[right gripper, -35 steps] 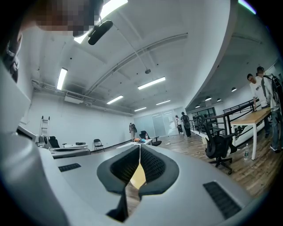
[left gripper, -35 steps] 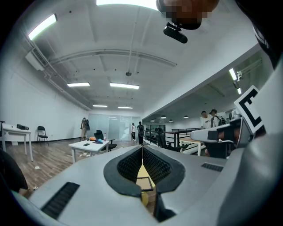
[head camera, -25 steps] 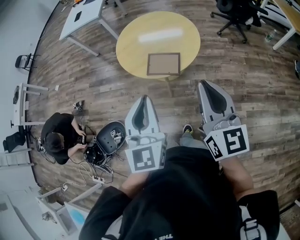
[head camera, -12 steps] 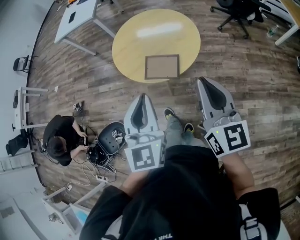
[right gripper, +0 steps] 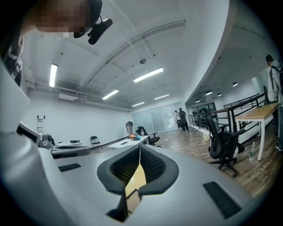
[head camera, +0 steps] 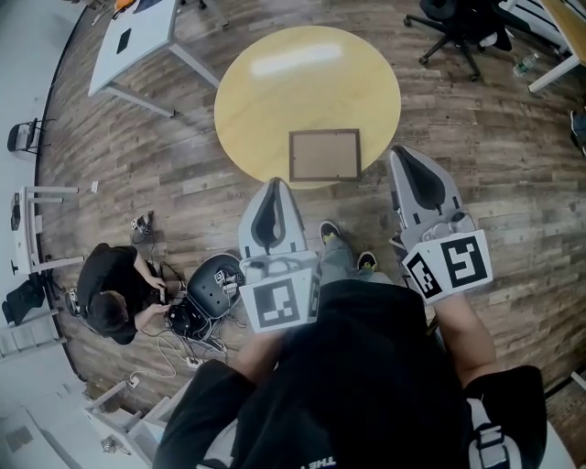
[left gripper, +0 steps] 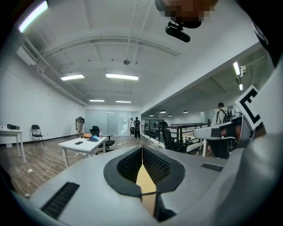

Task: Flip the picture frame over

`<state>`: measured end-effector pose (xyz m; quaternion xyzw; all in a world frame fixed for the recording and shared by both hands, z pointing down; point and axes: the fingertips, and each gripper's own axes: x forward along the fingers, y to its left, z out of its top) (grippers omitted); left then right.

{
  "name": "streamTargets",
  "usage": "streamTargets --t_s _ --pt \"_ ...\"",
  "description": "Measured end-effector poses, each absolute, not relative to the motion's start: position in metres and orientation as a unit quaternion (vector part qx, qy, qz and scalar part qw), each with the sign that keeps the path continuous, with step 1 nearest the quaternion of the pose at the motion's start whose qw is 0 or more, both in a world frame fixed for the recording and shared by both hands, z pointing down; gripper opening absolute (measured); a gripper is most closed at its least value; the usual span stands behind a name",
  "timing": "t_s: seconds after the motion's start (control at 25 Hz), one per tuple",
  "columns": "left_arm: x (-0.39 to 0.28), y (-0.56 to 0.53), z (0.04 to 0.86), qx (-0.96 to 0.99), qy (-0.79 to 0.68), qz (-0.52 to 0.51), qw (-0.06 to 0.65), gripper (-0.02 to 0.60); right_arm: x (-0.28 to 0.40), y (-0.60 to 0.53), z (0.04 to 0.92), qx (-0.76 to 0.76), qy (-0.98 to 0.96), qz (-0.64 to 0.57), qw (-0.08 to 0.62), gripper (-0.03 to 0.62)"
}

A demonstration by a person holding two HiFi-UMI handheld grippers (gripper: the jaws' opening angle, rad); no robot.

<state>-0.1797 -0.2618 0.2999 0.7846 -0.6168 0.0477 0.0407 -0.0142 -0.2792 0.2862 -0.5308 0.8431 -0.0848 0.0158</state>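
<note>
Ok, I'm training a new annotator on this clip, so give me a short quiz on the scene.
1. True or false: the picture frame lies flat on the round table.
2. The left tongs and right tongs are: A) both shut and empty; B) both open; C) shut on the frame.
3. Which piece of furniture stands at the head view's top right?
Key: 1 true; 2 A; 3 an office chair.
</note>
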Motion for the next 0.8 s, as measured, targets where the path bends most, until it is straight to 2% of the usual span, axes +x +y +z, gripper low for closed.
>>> streamTargets --t_s 0.2,0.44,0.72,0.8 --pt "-0.224 -0.310 0.303 0.782 -0.620 0.040 0.038 0.025 -0.038 -0.330 0.284 -0.532 0.843 -0.077 0.003 0.021" --pt "-0.222 -0.329 0.314 0.794 -0.604 0.041 0.049 0.025 -0.022 -0.347 0.283 -0.515 0.855 -0.050 -0.029 0.021" --pt "-0.206 -0.360 0.317 0.795 -0.603 0.051 0.043 0.025 -0.019 -0.373 0.309 -0.455 0.883 0.032 -0.110 0.021" --pt "-0.207 -0.372 0.317 0.789 -0.611 0.054 0.037 0.025 -0.025 -0.382 0.338 -0.409 0.895 0.076 -0.161 0.021"
